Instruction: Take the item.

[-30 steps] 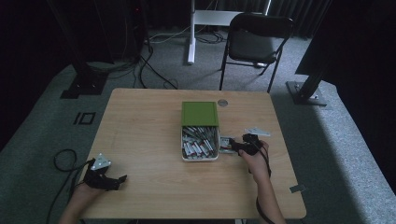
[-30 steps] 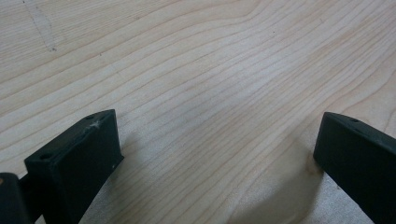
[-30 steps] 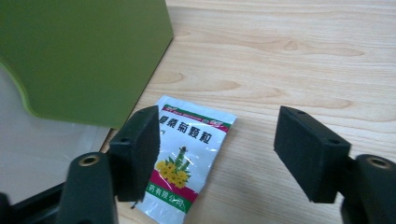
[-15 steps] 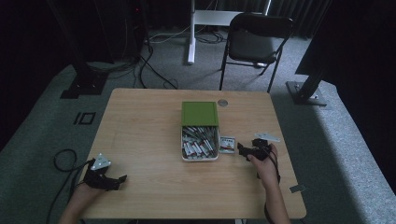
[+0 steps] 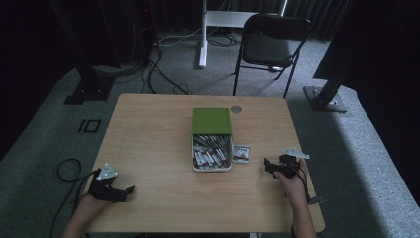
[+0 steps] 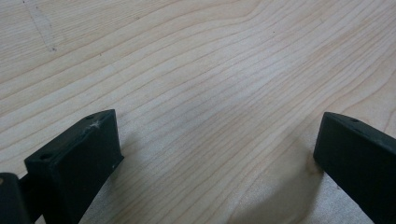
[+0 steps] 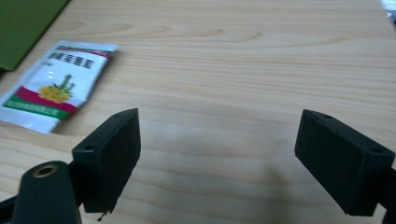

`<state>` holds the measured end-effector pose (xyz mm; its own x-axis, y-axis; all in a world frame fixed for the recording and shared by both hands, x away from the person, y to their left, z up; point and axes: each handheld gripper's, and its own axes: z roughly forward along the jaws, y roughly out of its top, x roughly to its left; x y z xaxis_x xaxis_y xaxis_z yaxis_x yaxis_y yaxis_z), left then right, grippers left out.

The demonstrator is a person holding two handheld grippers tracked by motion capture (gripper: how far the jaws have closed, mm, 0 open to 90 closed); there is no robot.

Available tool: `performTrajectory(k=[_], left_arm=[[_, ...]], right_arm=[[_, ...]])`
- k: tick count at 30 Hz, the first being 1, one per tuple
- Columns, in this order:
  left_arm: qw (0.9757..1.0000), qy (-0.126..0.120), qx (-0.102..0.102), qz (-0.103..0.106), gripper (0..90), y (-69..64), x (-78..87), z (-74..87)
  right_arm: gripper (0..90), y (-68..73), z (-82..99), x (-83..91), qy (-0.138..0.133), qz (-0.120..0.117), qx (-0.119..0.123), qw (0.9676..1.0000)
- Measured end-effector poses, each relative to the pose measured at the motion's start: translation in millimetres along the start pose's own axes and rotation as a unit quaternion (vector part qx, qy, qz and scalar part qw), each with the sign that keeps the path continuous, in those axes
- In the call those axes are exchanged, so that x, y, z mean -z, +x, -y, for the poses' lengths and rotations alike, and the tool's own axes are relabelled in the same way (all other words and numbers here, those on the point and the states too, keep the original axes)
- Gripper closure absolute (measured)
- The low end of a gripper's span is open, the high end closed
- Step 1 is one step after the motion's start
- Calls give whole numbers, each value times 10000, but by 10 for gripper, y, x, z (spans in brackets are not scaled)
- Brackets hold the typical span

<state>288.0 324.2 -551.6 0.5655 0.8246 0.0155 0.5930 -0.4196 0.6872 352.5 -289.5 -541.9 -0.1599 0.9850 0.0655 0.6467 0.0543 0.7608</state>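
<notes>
Two grippers at a wooden bench (image 5: pixel 148 129), one in each hand, well apart. Left gripper (image 5: pixel 128 190) at the near left corner, held low over bare wood; its jaws stand wide apart with nothing between them, grain showing through the gap in the left gripper view. A black cable (image 5: pixel 67 171) loops off the bench edge beside it.

Right gripper (image 5: pixel 267 165) near the right edge, pointing toward the middle of the bench. Jaws spread wide, nothing held; bare wood between them in the right gripper view.

One small sachet (image 7: pixel 53 84), white with red and green bands and a yellow plant picture, lies flat on the bench ahead and to the left of the right jaws, clear of them. From above, the sachet (image 5: pixel 240 153) sits just beside the right wall of a pale open box (image 5: pixel 212 168) at mid-bench. The box is full of similar small packets (image 5: pixel 210 151). Its green lid (image 5: pixel 211 120) lies over the far end of the box.

Beyond the bench, a black folding chair (image 5: pixel 270 44) stands on grey carpet.
</notes>
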Motion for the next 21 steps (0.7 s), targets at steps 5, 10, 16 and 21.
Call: performTrajectory(k=[5, 10, 16, 21], left_arm=[[10000, 0, -6, 0, 14, 1, 0, 0], [10000, 1, -7, 0, 14, 1, 0, 0], [10000, 0, -7, 0, 14, 1, 0, 0], [10000, -7, -7, -1, 14, 1, -1, 1]], right_arm=[[146, -59, 46, 59, 16, 92, -4, 10000], [146, -112, 120, 117, 36, 156, -55, 9999], [147, -150, 223, 195, 10, 180, -41, 9998], [147, -179, 312, 261, 30, 279, -74, 9996]])
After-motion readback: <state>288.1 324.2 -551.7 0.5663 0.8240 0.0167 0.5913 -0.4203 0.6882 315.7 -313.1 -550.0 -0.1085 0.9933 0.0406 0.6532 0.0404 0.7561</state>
